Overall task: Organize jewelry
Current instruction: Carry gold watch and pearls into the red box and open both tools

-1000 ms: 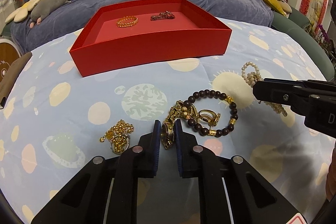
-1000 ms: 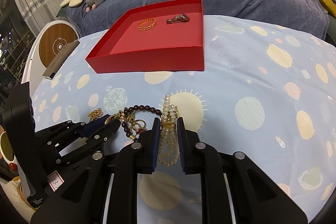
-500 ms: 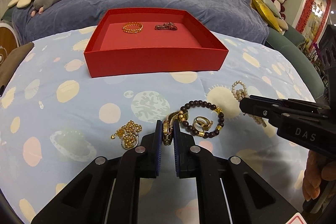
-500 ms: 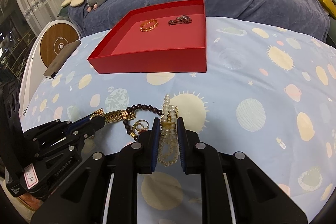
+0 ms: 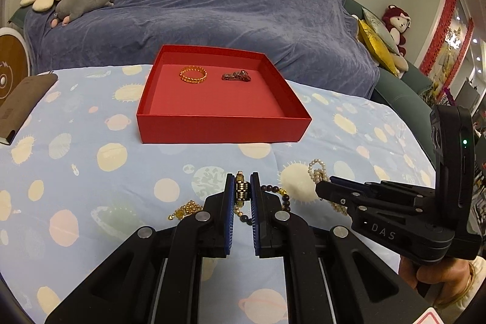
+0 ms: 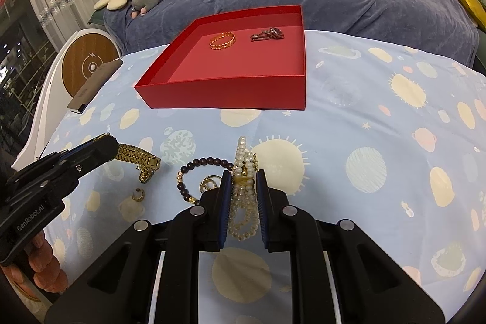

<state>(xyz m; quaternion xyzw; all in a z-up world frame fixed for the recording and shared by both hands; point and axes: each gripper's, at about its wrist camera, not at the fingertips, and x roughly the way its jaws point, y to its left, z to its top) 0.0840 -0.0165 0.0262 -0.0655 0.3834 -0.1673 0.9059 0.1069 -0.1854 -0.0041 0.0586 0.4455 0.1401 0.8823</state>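
Observation:
My left gripper (image 5: 242,185) is shut on a gold watch (image 5: 242,190) and holds it lifted above the cloth; in the right wrist view the watch (image 6: 135,155) hangs from the left gripper (image 6: 114,144). My right gripper (image 6: 242,181) is shut on a pearl bracelet (image 6: 243,202) lying on the cloth; it also shows in the left wrist view (image 5: 317,172). A red tray (image 5: 221,128) beyond holds a gold bangle (image 5: 193,74) and a dark red piece (image 5: 237,77). A dark bead bracelet (image 6: 194,169), gold rings (image 6: 209,183) and a gold chain (image 5: 185,210) lie on the cloth.
The table has a light blue planet-print cloth (image 6: 379,141). A blue-covered sofa (image 5: 197,11) with plush toys (image 5: 82,0) stands behind. A brown case (image 5: 18,108) lies at the left table edge. A round wooden-faced object (image 6: 89,66) stands left.
My left gripper has lifted the gold watch off the cloth and risen, drawing back from the pile. My right gripper stays shut on the pearl bracelet in the same place.

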